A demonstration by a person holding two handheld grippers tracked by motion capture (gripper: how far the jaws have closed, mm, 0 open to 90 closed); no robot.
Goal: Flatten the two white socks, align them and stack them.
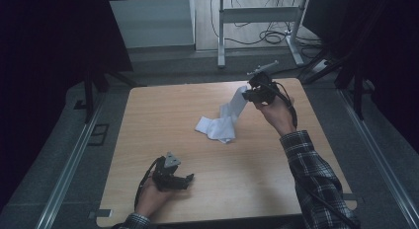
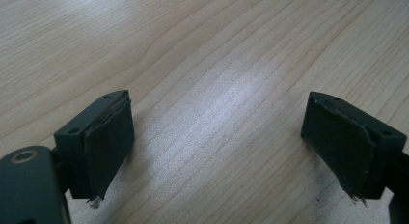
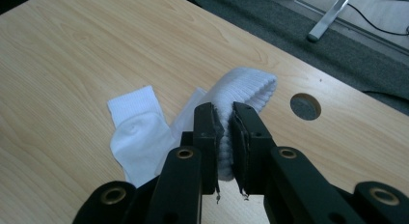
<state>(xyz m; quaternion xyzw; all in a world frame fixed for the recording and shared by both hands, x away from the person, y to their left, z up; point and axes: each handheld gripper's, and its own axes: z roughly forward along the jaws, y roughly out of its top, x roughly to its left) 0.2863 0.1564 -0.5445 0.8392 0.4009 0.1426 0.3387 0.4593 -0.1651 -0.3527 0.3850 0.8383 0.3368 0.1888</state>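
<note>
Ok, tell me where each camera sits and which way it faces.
High view: above the person's side, looking forward and down on the table; both forearms, left tongs and right tongs show.
Left gripper view: rides the left tongs, facing bare wood; jaws wide apart.
Right gripper view: rides the right tongs, looking down at the table; jaws clamp a white sock.
Shared: high and right gripper views both show the lifted sock and another sock lying flat.

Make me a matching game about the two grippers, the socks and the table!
Things:
1. left gripper
2. right gripper
3. lifted sock
4. other sock

States:
A. lying flat on the table
B. jaws wide open, nothing between them
C. hanging from a gripper
D. jaws pinching white cloth

Pairs: 1-B, 2-D, 3-C, 4-A
</note>
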